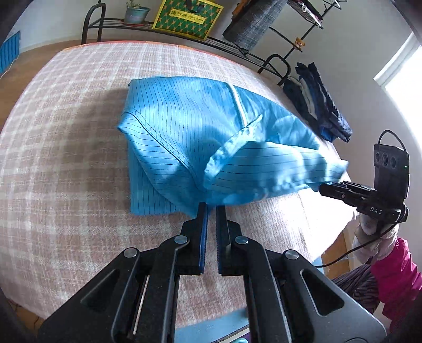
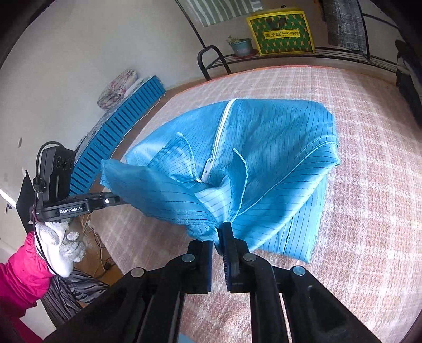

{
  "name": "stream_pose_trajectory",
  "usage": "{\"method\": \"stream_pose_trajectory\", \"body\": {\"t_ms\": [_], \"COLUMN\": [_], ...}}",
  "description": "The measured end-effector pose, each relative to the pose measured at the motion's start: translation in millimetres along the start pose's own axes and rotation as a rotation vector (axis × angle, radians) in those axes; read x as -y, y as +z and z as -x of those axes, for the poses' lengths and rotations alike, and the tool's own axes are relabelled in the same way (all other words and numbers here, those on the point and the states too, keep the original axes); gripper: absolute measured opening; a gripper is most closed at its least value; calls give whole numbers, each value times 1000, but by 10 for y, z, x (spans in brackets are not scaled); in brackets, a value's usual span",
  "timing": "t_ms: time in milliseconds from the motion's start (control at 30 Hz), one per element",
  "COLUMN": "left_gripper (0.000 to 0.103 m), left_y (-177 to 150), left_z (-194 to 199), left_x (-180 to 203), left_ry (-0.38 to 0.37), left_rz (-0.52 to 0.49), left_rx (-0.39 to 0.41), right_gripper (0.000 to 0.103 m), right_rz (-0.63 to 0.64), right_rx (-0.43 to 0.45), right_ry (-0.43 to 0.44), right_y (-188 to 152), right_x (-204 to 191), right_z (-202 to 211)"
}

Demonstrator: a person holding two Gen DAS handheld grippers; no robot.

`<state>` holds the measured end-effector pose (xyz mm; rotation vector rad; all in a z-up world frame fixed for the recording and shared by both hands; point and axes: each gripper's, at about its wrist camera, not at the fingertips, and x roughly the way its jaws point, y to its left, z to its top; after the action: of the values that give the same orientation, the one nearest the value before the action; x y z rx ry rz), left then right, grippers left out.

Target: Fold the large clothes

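Note:
A blue pin-striped garment point(image 1: 190, 126) with a white zipper point(image 2: 221, 126) lies partly folded on the pink checked bed cover point(image 1: 66, 163). My left gripper point(image 1: 211, 208) is shut on the garment's near edge and lifts it off the cover. My right gripper point(image 2: 220, 232) is shut on another part of the same edge, with cloth bunched between the jaws. The right gripper also shows in the left wrist view point(image 1: 327, 187), pinching the cloth at the right. The left gripper shows in the right wrist view point(image 2: 116, 199) at the left, holding the raised flap. The collar points point(image 2: 182, 153) stand up.
A black metal rack point(image 1: 163, 26) with a potted plant point(image 1: 135, 13) and a green-yellow bag point(image 1: 187, 17) stands behind the bed. Dark clothes point(image 1: 319, 105) lie at the bed's right edge. A blue slatted crate point(image 2: 121, 124) stands on the floor at the left.

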<state>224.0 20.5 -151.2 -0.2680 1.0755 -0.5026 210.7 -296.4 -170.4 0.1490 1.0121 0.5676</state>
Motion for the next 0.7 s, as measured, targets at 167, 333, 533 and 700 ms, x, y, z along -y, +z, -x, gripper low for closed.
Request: {"method": "stream_pose_trajectory", "body": {"t_ms": [167, 333, 533, 700], "left_gripper": [32, 56, 56, 56], "left_y": [-11, 281, 536, 633], "left_z": [422, 451, 190, -139], "left_x": [-119, -641, -1071, -1225], "left_ry": [-29, -41, -108, -141], "left_rz": [27, 268, 468, 538], "left_rx": [76, 135, 117, 70], "right_gripper": [37, 67, 69, 69], "right_rz": [71, -4, -226, -427], "right_rx": [70, 177, 156, 170], "right_ry": [64, 14, -8, 40], "right_y": [-193, -132, 118, 210], "right_x": [-205, -51, 533, 1041], "right_z": [469, 648, 303, 51]}}
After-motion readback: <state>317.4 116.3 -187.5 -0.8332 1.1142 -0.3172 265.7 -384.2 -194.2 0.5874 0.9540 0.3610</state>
